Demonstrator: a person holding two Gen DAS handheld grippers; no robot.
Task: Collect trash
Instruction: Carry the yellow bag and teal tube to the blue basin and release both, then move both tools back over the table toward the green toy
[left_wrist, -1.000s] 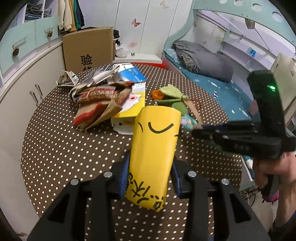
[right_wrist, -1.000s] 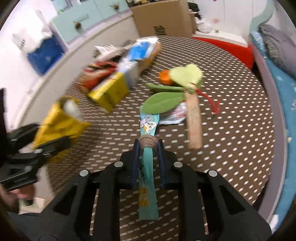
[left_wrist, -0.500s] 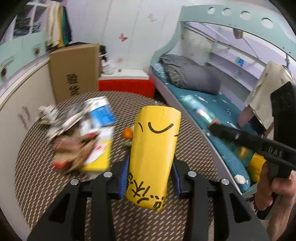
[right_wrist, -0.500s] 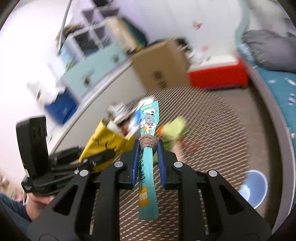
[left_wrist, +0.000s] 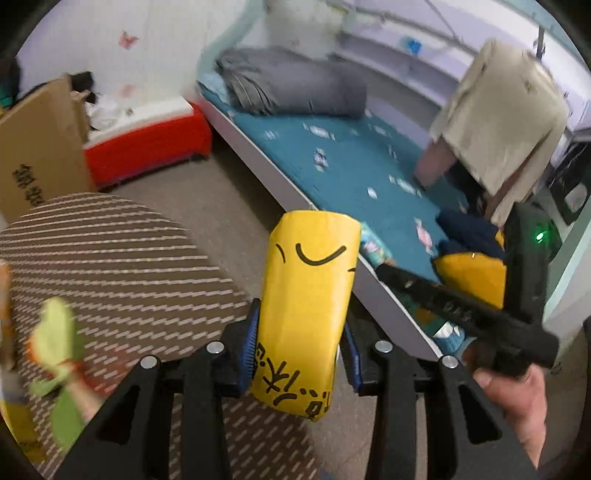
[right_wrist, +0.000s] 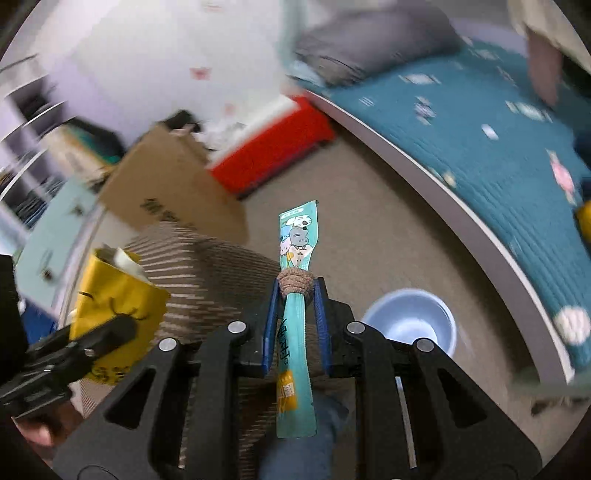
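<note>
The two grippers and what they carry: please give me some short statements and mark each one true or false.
1. The left gripper holds a yellow packet. True.
2. The right gripper is empty. False: its fingers pinch a teal wrapper.
3. A blue bin stands on the floor beside the bed. True.
4. The bin sits on the table. False: it is on the floor.

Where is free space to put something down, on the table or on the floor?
Free: the brown dotted round table toward its far edge; the grey floor between the red box and the pale blue bin. Crowded: the table's left edge, by the green leaf-shaped thing.
</note>
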